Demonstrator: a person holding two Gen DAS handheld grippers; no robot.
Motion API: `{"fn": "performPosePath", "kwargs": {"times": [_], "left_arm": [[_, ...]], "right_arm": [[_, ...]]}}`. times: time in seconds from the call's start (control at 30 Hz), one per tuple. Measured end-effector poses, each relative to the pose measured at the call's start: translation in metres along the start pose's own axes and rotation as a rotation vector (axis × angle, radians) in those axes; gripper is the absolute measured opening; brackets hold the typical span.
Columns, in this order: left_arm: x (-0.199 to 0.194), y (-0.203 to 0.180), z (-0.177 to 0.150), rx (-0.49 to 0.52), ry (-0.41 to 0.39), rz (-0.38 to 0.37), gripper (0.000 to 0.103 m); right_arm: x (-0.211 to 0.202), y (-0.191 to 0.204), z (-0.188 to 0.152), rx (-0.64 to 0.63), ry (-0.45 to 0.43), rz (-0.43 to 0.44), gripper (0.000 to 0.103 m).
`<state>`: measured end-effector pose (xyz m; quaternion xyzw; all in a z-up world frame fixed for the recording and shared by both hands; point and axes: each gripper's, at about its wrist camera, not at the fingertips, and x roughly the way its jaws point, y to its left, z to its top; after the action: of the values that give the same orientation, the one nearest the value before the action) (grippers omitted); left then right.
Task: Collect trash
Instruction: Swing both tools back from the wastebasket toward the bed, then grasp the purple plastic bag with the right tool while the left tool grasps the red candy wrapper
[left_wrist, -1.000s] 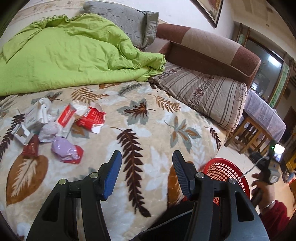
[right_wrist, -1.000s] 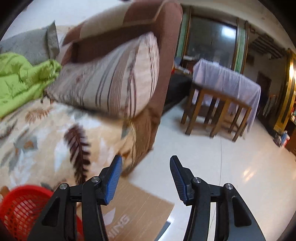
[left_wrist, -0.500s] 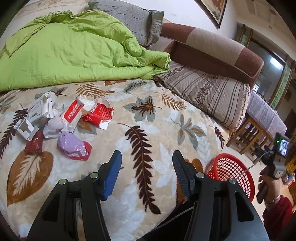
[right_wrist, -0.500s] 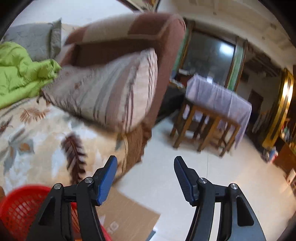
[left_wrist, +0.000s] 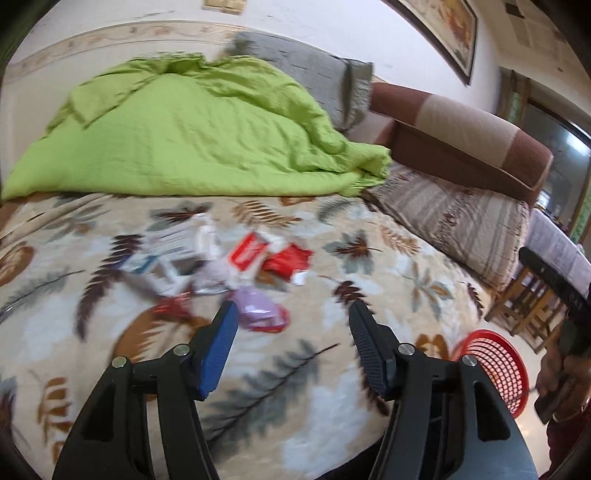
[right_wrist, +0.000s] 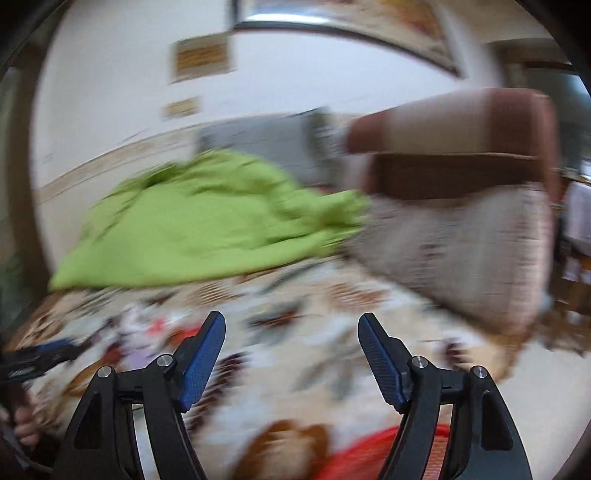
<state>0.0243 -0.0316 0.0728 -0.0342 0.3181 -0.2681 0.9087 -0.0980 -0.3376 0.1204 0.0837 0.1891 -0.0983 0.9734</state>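
A heap of trash lies on the leaf-patterned bedspread (left_wrist: 369, 280): a purple wrapper (left_wrist: 258, 312), a red packet (left_wrist: 286, 260), a red-and-white packet (left_wrist: 249, 253) and a white carton (left_wrist: 177, 240). My left gripper (left_wrist: 290, 321) hangs open just short of the purple wrapper, nothing between its fingers. A red mesh basket (left_wrist: 496, 373) stands on the floor by the bed's right edge. In the blurred right wrist view my right gripper (right_wrist: 291, 328) is open and empty over the bedspread (right_wrist: 332, 325), with the trash (right_wrist: 147, 332) smeared at left and the basket's rim (right_wrist: 365, 454) below.
A green quilt (left_wrist: 192, 133) and grey pillow (left_wrist: 314, 77) fill the back of the bed. A striped cushion (left_wrist: 454, 221) and brown sofa back (left_wrist: 461, 133) lie at right. A person's hand (left_wrist: 561, 384) holds the other gripper by the basket. A wooden table (left_wrist: 532, 295) stands beyond.
My left gripper has moved in toward the trash heap, which now sits closer and more central. My right gripper has swung left from the floor and table to face the bed.
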Motion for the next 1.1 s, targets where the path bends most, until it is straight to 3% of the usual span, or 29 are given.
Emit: {"fn": "performPosePath", "kwargs": {"times": [0.17,0.4,0.53,0.73,0.8,0.83,0.9,1.1], "left_arm": [[-0.013,0.036,-0.008,-0.057,0.006,0.072,0.061],[-0.01,0.082,-0.013,-0.161,0.027,0.131,0.061],[0.001,0.098,-0.014,-0.213,0.06,0.158,0.061],[0.024,0.112,-0.008,-0.241,0.112,0.154,0.063],[0.038,0.114,-0.005,-0.239,0.136,0.155,0.064],[0.045,0.114,-0.004,-0.237,0.144,0.156,0.064],[0.058,0.115,-0.003,-0.229,0.169,0.152,0.064],[0.109,0.115,0.001,-0.214,0.228,0.193,0.063]], "right_arm": [[0.051,0.081,-0.017,-0.097,0.174,0.282,0.078],[0.124,0.155,-0.043,-0.195,0.383,0.463,0.078],[0.175,0.192,-0.055,-0.237,0.466,0.451,0.078],[0.239,0.22,-0.074,-0.283,0.547,0.389,0.066],[0.251,0.223,-0.08,-0.28,0.57,0.382,0.046],[0.254,0.222,-0.084,-0.277,0.58,0.382,0.045],[0.248,0.219,-0.082,-0.278,0.552,0.376,0.04],[0.206,0.189,-0.063,-0.189,0.425,0.336,0.039]]}}
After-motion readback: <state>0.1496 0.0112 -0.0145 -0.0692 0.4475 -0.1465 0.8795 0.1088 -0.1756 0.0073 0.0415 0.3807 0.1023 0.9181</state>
